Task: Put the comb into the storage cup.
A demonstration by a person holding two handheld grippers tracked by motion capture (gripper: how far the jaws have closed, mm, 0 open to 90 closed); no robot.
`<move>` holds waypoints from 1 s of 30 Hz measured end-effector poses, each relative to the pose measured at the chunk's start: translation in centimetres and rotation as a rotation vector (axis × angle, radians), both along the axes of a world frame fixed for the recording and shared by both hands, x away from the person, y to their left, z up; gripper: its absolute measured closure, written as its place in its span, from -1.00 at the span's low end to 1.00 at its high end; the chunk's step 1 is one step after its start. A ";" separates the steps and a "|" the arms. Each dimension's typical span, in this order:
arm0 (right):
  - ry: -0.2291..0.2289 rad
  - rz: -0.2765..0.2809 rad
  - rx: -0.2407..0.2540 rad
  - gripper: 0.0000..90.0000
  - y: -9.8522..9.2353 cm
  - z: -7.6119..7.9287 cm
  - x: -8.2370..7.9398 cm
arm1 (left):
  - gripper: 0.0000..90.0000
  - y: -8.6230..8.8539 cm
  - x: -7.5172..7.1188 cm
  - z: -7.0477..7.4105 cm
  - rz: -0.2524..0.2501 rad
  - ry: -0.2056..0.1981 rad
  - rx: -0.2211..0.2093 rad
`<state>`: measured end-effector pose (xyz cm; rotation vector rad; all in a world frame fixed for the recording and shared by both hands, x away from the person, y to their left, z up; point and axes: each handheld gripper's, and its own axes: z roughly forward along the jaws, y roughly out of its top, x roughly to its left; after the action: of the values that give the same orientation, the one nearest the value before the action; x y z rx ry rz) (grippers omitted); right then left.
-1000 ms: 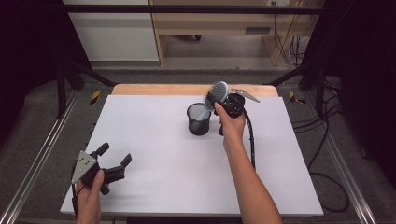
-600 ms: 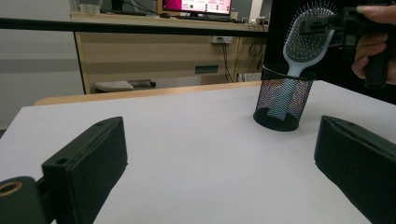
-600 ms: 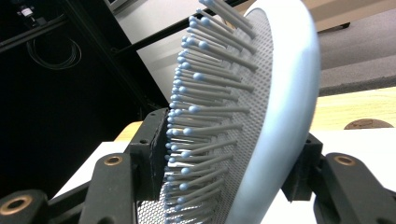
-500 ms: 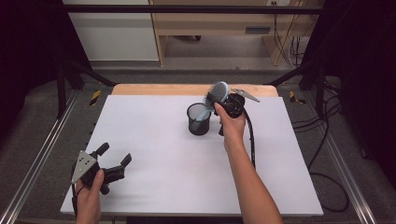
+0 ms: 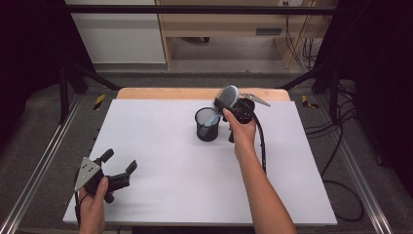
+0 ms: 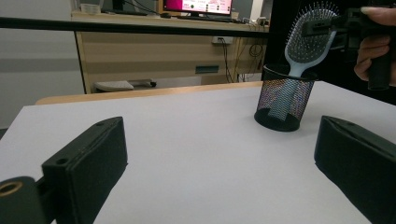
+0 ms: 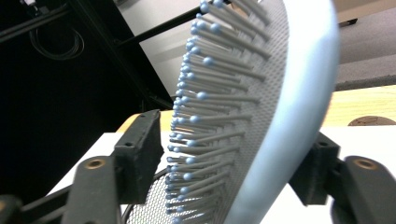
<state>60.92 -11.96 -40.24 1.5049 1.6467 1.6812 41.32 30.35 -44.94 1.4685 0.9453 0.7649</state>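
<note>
Above the cup (image 5: 208,125), right hand-held gripper (image 5: 233,105) still clamps hairbrush (image 5: 225,98); left (image 5: 118,168) stays open.

change: none visible | all positions match the earlier pictures

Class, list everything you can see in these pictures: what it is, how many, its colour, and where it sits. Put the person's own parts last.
Light blue paddle hairbrush: one, handle down in the cup, head between the right gripper's fingers.
Black wire-mesh cup: one, upright at the table's far middle.
White-topped table: one, wooden far edge.
Wooden desk: one, behind the table.
Left gripper: black, open, near left corner.
Right gripper: black, closed on the hairbrush head.
</note>
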 end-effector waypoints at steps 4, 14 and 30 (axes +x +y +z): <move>0.002 0.010 -0.005 -0.46 0.2 0.0 -0.1 | -0.94 0.0 0.0 0.0 -0.001 0.000 0.000; 0.014 -0.010 -0.037 -0.80 0.2 0.2 -0.2 | -0.94 0.0 0.0 0.0 -0.001 0.000 0.000; -0.014 0.024 -0.079 -0.87 0.0 1.2 -1.1 | -0.94 0.0 0.1 0.0 0.002 0.000 0.000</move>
<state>59.80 -11.95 -39.02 1.4380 1.7096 1.6160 41.39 30.39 -44.97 1.4675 0.9471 0.7666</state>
